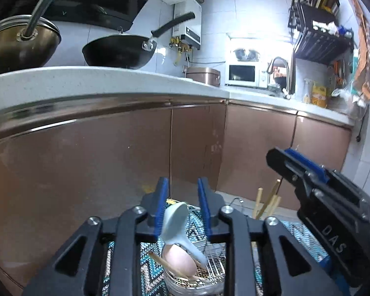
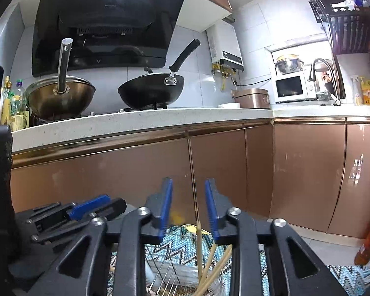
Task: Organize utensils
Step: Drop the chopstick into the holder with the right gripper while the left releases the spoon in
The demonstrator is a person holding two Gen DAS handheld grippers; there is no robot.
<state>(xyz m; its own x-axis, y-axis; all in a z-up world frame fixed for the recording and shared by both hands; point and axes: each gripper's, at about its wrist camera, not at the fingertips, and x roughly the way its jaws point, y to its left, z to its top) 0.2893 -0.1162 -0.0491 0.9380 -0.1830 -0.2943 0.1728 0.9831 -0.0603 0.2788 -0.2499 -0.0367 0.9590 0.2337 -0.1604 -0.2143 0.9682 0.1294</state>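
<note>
Jaws of left gripper part open over pale blue spoon, right gripper part open above chopsticks, wire rack edge below, free room toward cabinet doors.

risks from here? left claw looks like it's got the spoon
1. The pale blue ceramic spoon lies tilted against one finger of the left claw, jaws apart: it may drop onto the pink spoon in the wire rack.
2. The wooden chopsticks stand loose below the open right claw; lowering could knock them over.
3. Both claws work close together and could collide.
</note>
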